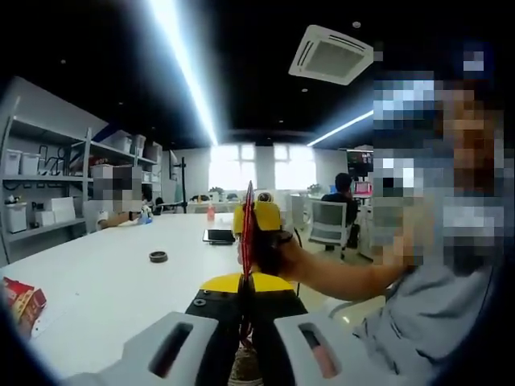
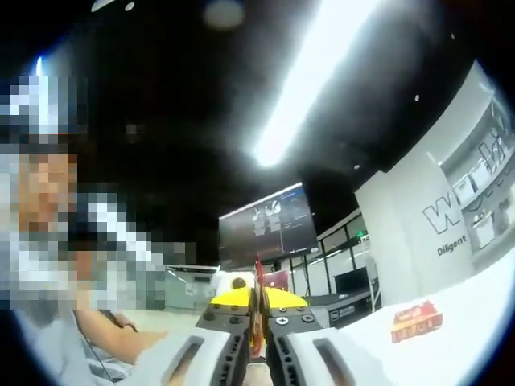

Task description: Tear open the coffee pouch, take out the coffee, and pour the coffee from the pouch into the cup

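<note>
A thin red coffee pouch stands edge-on in the left gripper view, rising from my left gripper, whose jaws are shut on its lower part. My right gripper, yellow and held by a hand, comes in from the right and grips the pouch higher up. In the right gripper view the same red pouch shows as a narrow strip pinched between the closed jaws of my right gripper. The pouch is held up in the air, above the white table.
A red box lies on the table near its edge. A small black ring and a dark flat device sit farther back. Shelves line the left wall, and office chairs stand behind.
</note>
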